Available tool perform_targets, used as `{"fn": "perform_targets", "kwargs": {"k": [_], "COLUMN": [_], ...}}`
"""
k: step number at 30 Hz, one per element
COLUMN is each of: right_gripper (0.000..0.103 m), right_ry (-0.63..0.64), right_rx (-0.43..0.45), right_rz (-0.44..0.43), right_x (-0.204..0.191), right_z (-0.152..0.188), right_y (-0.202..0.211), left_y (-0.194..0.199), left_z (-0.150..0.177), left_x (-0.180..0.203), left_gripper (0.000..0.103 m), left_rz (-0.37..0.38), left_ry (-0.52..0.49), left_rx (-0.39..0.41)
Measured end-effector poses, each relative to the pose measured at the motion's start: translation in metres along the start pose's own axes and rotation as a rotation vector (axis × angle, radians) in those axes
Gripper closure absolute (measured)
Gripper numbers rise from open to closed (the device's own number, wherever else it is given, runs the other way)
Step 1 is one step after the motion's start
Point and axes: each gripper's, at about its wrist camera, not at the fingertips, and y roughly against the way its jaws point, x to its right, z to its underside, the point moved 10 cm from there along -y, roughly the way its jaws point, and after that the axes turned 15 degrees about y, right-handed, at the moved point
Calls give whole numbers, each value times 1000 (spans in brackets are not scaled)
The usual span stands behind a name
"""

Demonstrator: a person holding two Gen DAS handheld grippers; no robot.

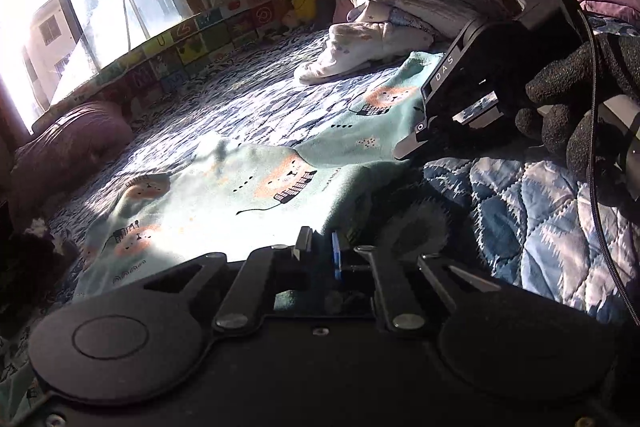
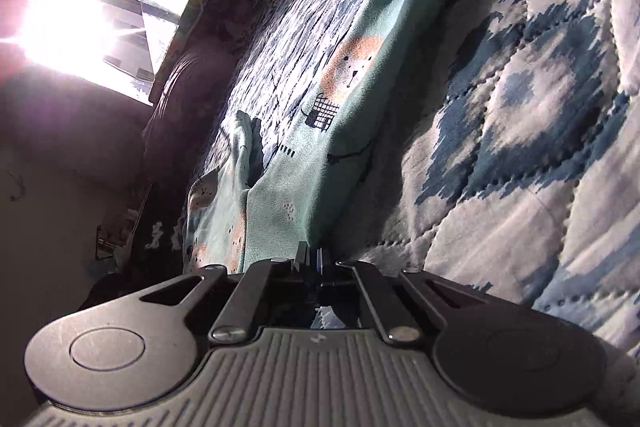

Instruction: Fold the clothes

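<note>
The left gripper is black. It has two big round discs, thin black bars, and shiny silver screws. One finger tip is dark and the other has a blue strip.

The right gripper has the same black discs, bars and silver screws, with a grey ribbed plate at its back. From the outside it is a black and grey box with the white letters "DAS". A black cable hangs by it.

The hand wears a dark knitted glove.
</note>
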Motion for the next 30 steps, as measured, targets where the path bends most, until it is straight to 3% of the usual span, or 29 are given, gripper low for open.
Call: {"fn": "perform_targets", "kwargs": {"k": [1, 3, 4, 6, 10, 16, 19, 20, 21, 25, 28, 30], "right_gripper": [99, 90, 90, 90, 90, 90, 90, 89, 89, 88, 87, 84], "right_ry": [27, 145, 204, 353, 639, 647, 651, 657, 662, 718, 691, 670], "right_rx": [8, 30, 46, 98, 127, 92, 74, 72, 70, 53, 42, 36], "right_rz": [22, 91, 121, 167, 143, 40, -2, -13, -23, -47, -44, -27], "right_x": [-2, -16, -24, -50, -98, -107, -115, -117, -120, -130, -126, -120], "right_z": [0, 2, 3, 9, 19, 18, 25, 28, 30, 39, 38, 36], "right_y": [5, 17, 24, 37, 36, 8, -1, -3, -5, -6, -5, -5], "left_y": [3, 16, 28, 44, 59, 20, 5, 4, 5, 34, 33, 18], "left_z": [2, 2, -2, -6, -7, 1, 4, 3, 1, -30, -22, 9], "left_x": [3, 5, -1, -13, -25, -18, -20, -19, -18, -23, -9, 6], "left_gripper": [93, 65, 62, 63, 63, 65, 75, 90, 95, 97, 97, 97], "left_rz": [-4, -8, -1, -2, -23, 29, 62, 83, 74, 9, -92, -205], "left_ry": [-36, -71, -44, 1, 32, 131, 191, 197, 171, 91, -171, -457], "left_rx": [-2, 5, 23, 31, 43, -38, -82, -88, -77, 59, 135, 120]}}
